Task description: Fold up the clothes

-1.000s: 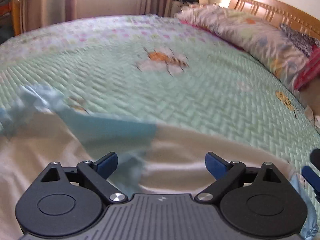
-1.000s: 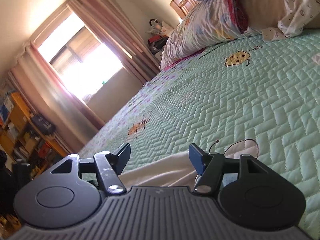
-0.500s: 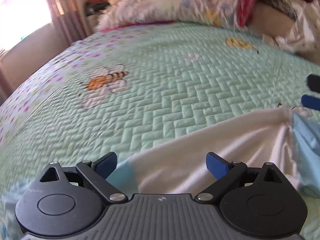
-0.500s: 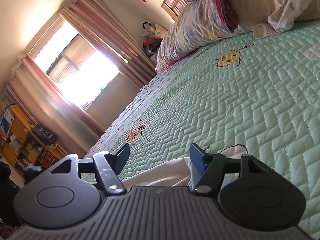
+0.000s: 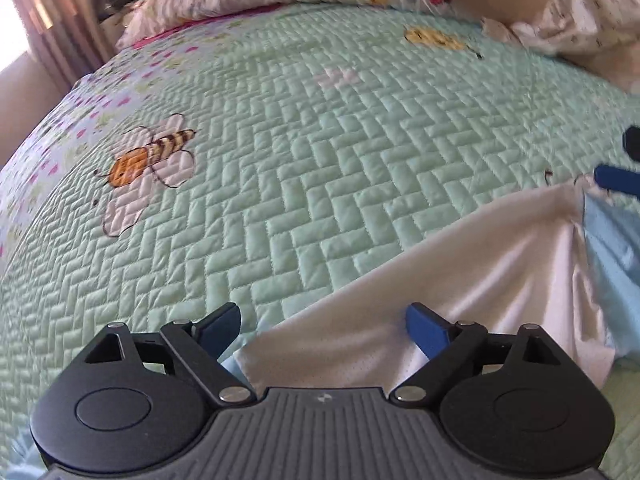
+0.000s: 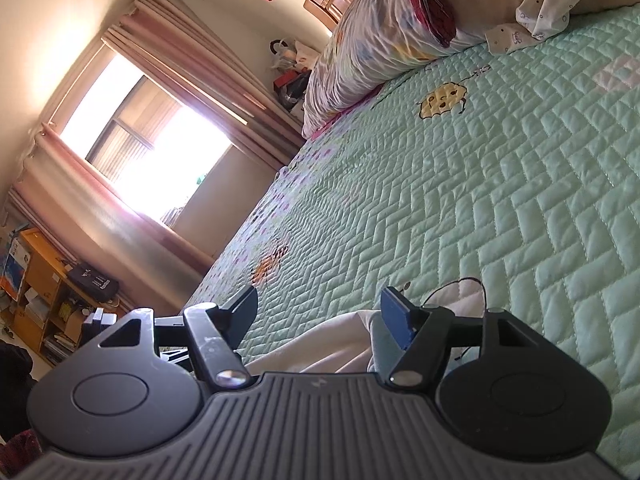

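Covering the bed, a green quilt (image 5: pixel 360 168) — both grippers' jaws apart, left's closing.

left gripper (image 5: pixel 324 326): black linkage arms, blue pads, silver pivot screws, ribbed grey body, small white logo | right gripper (image 6: pixel 318 312): same build, round black hubs, scuffed left arm

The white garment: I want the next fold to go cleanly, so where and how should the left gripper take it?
Probably the near corner of the white garment, between the left gripper's closing jaws, not yet pinched. It lies flat on the quilt with a straight free edge, so come from above, one finger sliding under that edge. The far corner bunches by the right gripper.
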A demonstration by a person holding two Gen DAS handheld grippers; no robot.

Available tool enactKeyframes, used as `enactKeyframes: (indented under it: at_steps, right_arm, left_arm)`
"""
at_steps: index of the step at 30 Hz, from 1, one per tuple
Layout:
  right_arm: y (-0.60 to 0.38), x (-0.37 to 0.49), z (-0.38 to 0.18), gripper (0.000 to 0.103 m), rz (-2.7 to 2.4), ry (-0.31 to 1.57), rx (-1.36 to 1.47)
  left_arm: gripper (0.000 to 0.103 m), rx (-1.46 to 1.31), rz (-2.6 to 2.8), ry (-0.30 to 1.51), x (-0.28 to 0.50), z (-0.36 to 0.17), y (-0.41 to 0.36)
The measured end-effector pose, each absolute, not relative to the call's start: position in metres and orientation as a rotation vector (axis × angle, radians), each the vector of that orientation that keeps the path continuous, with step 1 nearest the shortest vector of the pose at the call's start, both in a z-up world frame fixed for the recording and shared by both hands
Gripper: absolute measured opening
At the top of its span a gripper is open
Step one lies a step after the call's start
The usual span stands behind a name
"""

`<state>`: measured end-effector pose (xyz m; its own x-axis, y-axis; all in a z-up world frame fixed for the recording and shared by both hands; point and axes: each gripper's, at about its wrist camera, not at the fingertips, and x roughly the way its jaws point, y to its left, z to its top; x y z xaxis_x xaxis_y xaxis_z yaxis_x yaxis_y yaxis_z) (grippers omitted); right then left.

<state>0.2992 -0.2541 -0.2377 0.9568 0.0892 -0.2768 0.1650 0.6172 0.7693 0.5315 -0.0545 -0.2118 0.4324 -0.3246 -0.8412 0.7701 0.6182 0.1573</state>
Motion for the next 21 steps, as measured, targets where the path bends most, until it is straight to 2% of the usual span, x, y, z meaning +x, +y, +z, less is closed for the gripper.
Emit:
enactKeyframes:
  at_steps: [2,3,5,7,9,14,21]
  right_arm:
    - [-0.254,0.299,-0.238,0.07,-0.045,0.303,0.905]
    - [-0.253,0.299,-0.238,0.07,-0.045,0.304,0.904]
    - [-0.253,0.3,-0.238,0.07,-0.045,0.307,0.902]
    - [-0.253,0.3,-0.238,0.07,-0.045,0.308,0.901]
    - [-0.253,0.3,-0.237,0.07,-0.045,0.306,0.901]
    - [-0.255,0.298,-0.235,0.07,-0.054,0.289,0.89]
    - [-0.251,0.301,-0.233,0.07,-0.046,0.303,0.856]
  left_arm:
    - [0.089,0.569,-0.75,0.903,0.536,-0.213,-0.057]
    - [0.081,0.548,-0.763,0.923,0.538,-0.213,-0.056]
    - [0.058,0.518,-0.802,0.942,0.535,-0.21,-0.053]
    - [0.016,0.558,-0.815,0.915,0.524,-0.208,-0.056]
    - [0.003,0.615,-0.809,0.879,0.511,-0.206,-0.06]
    - [0.001,0.64,-0.694,0.743,0.496,-0.194,-0.06]
    - [0.0,0.573,-0.431,0.57,0.526,-0.166,-0.066]
